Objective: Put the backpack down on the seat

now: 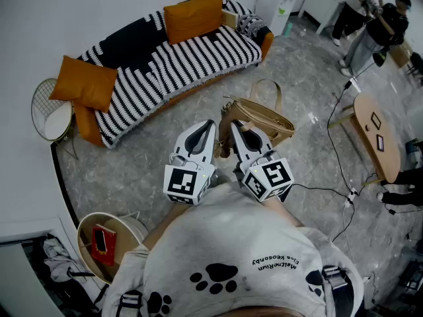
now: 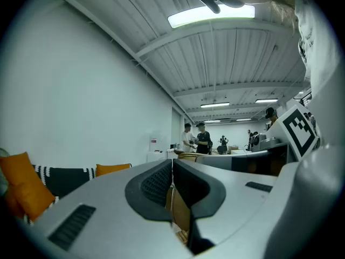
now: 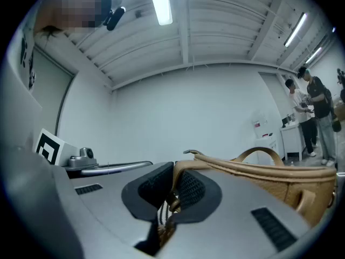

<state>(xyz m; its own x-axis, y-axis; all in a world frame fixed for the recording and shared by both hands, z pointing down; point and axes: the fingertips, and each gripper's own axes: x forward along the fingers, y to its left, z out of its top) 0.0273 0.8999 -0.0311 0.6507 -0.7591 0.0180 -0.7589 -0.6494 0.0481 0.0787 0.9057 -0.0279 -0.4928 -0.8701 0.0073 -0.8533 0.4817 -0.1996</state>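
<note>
And the right gripper (image 1: pixel 238 127) is clamped on the strap (image 3: pixel 179 168) of the tan backpack (image 1: pixel 261 121); left gripper (image 1: pixel 207 125) alongside, jaws together; backpack held off the floor (image 1: pixel 297 58), just short of the striped sofa (image 1: pixel 165 58).

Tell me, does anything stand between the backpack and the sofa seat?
Nothing visible does. Only bare floor lies between the backpack and the sofa. The orange cushions sit at its back and one end.

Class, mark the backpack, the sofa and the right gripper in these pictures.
backpack (image 1: pixel 266 121): head view, on its tan body.
sofa (image 1: pixel 218 48): head view, on the striped seat cover.
right gripper (image 1: pixel 236 128): head view, at its tips, closed on a backpack strap.
</note>
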